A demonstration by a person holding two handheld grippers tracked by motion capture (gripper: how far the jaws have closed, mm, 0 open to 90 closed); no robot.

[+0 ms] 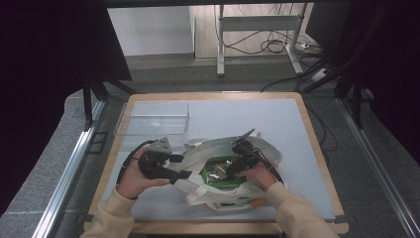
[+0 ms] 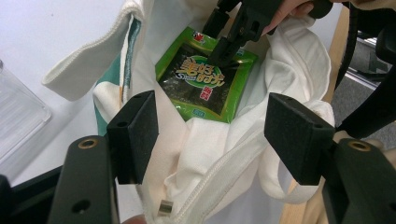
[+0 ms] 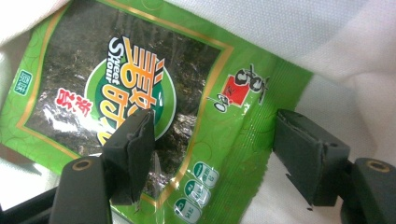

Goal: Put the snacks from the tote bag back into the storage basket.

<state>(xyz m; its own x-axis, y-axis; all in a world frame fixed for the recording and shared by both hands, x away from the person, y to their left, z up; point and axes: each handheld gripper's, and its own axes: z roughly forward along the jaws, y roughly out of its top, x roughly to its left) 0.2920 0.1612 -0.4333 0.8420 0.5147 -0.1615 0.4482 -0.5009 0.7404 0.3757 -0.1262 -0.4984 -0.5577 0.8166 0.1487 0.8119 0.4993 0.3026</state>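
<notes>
Your right gripper [image 2: 224, 49] hangs w/ jaws wide apart over the green foil seaweed snack packet [image 2: 205, 79], gripping nothing. The packet lies flat inside the white cloth tote bag [image 2: 210, 154], its lower edge tucked under fabric. Left gripper [image 1: 171, 166] is also wide open at the bag's rim; contact w/ the cloth is hard to tell.

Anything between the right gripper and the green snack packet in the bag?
Nothing visible: the right gripper has open jaws straddling the green snack packet, which lies uncovered in the white bag's open mouth.
</notes>
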